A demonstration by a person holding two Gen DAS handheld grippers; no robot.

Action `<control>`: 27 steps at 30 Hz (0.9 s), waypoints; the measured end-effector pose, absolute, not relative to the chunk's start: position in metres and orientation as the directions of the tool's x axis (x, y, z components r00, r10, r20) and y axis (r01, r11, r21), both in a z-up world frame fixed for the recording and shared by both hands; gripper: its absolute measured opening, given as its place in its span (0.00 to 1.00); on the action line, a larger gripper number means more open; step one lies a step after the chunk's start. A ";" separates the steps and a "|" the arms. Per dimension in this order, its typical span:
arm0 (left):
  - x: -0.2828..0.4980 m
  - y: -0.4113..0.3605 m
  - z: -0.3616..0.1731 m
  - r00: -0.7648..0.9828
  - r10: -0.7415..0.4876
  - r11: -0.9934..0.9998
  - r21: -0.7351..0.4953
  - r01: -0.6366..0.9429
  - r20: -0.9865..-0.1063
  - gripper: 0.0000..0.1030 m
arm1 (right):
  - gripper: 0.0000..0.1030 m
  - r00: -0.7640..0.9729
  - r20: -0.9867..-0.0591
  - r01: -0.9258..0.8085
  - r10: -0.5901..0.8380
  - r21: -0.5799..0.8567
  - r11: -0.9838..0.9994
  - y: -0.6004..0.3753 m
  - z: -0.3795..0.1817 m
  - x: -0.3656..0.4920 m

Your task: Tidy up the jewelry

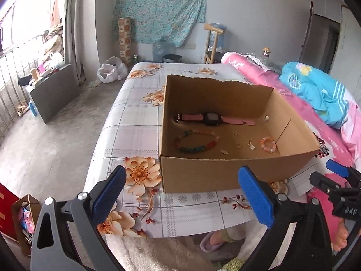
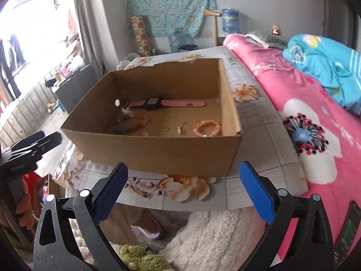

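Both views: my left tongs and my right tongs hang spread wide with nothing between the blue pads, short of the near wall of an open cardboard box. The box stands on a flower-patterned counter beside a pink bed. On the box floor lie a pink-strapped watch along the far wall, a multicoloured bead bracelet nearer left, an orange bead bracelet nearer right, and small metal pieces between the two bracelets.
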State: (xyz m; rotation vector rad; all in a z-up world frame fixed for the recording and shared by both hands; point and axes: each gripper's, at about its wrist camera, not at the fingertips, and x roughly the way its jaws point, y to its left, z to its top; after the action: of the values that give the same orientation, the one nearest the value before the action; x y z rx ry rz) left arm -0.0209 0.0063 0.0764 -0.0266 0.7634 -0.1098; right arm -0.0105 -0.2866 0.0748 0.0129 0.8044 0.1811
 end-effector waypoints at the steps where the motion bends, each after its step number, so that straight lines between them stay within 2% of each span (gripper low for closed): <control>1: -0.021 0.003 0.075 0.723 -0.091 0.996 -0.049 0.079 -0.684 0.95 | 0.92 0.678 -0.714 -0.170 0.175 0.080 0.982 -0.283 0.074 -0.011; 8: -0.016 -0.016 0.066 0.702 -0.086 0.994 -0.017 0.106 -0.707 0.95 | 0.92 0.645 -0.749 -0.187 0.153 0.039 0.982 -0.269 0.068 0.000; 15: -0.001 -0.026 0.054 0.610 -0.055 0.998 -0.031 0.051 -0.791 0.95 | 0.92 0.637 -0.758 -0.145 0.141 0.061 0.988 -0.274 0.068 0.010; 21: 0.005 -0.035 0.047 0.565 0.003 0.999 0.023 0.028 -0.825 0.95 | 0.92 0.606 -0.782 -0.143 0.146 0.073 0.987 -0.270 0.067 0.019; 27: 0.010 -0.036 0.044 0.544 -0.012 1.000 -0.002 0.019 -0.839 0.95 | 0.92 0.584 -0.798 -0.130 0.151 0.092 0.987 -0.266 0.064 0.027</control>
State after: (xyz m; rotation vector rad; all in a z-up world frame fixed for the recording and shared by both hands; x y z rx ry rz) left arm 0.0095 -0.0364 0.0441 0.0077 0.9950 -0.0182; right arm 0.0268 -0.2663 0.0636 0.0246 0.9330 0.1637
